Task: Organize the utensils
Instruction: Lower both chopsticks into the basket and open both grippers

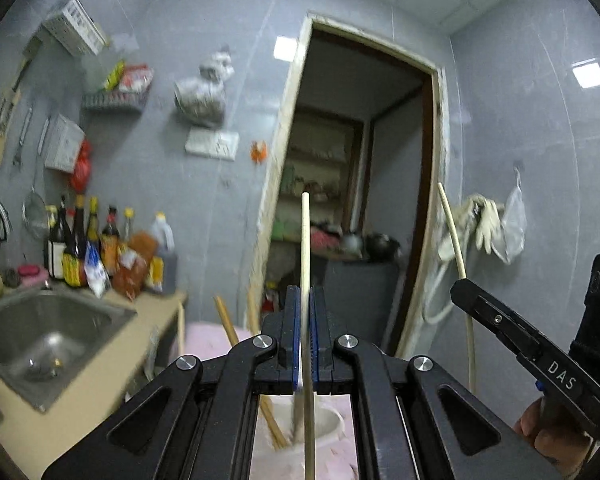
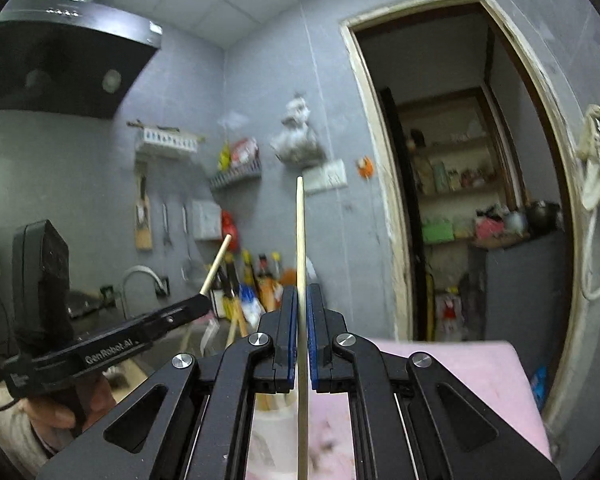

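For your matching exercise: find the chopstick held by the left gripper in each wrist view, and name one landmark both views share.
Left wrist view: the left gripper's chopstick stands upright at centre, clamped in the left gripper.
Right wrist view: the same chopstick slants up at left of centre, above the left gripper's tip.
Shared landmark: the doorway.

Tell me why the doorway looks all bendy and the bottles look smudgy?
Left wrist view: the fisheye lens bows the doorway, the bottles by the sink are smeared by motion blur, yet the left gripper and its chopstick stay sharp. Right wrist view: the same curve bends the doorway, and the wall shelf is soft, but the right gripper is crisp.
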{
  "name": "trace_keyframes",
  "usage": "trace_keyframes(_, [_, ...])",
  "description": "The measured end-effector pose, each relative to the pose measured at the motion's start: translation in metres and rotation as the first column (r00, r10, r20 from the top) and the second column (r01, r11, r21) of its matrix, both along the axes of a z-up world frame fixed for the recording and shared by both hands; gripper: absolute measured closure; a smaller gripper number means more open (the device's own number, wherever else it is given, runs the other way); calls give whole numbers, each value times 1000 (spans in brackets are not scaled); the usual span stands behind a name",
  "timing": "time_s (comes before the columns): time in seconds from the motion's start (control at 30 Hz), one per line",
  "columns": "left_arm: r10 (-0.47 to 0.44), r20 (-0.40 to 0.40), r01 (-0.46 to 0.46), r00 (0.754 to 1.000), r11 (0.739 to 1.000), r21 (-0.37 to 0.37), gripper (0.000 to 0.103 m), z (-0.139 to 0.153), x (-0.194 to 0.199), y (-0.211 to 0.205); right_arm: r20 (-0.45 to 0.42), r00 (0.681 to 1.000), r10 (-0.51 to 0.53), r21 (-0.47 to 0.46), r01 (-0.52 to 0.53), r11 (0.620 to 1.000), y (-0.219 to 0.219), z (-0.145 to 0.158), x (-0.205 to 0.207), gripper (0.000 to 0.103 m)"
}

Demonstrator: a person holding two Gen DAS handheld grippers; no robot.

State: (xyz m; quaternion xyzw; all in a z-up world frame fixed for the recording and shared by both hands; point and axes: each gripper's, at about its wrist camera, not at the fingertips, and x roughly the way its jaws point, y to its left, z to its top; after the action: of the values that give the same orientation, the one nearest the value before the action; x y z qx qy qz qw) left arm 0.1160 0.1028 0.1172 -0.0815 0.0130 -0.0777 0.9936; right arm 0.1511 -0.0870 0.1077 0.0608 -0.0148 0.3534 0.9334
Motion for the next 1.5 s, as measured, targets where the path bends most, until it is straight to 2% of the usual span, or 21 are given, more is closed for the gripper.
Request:
trace_keyframes(0.17, [76,79,-74,994,997,-23,101,15,10,33,69,998,-2,62,-3,998,25,16,9,100])
trace_keyframes(0.3, [144,92,-141,985,989,-35,101,13,19,56,93,995,-30,93,21,995,45,17,17,100])
trace_keyframes(0.5, [171,62,-158,983,971,-181,101,-3,32,93,85,996,-27,155,14,988,60,5,34,100])
trace_keyframes(0.63, [173,5,-162,985,933,-321,101,-21,43,116,72,997,-1,228,-15,974,56,-16,45,100])
trace_keyframes(0.7, [182,-2,-172,983,920,-351,101,-28,45,122,62,998,-5,243,-10,970,56,-24,49,100])
trace_keyframes(0.97, [272,34,-245,962,909,-336,101,-34,38,119,26,1000,-8,254,1,967,53,-41,65,100])
trace_keyframes(1.2, [348,34,-322,937,897,-304,101,-46,41,112,2,1000,-6,246,5,969,57,-48,72,100])
trace_keyframes(1.5, [346,11,-329,938,900,-286,101,-58,44,107,-20,1000,-8,191,12,982,69,-58,72,100])
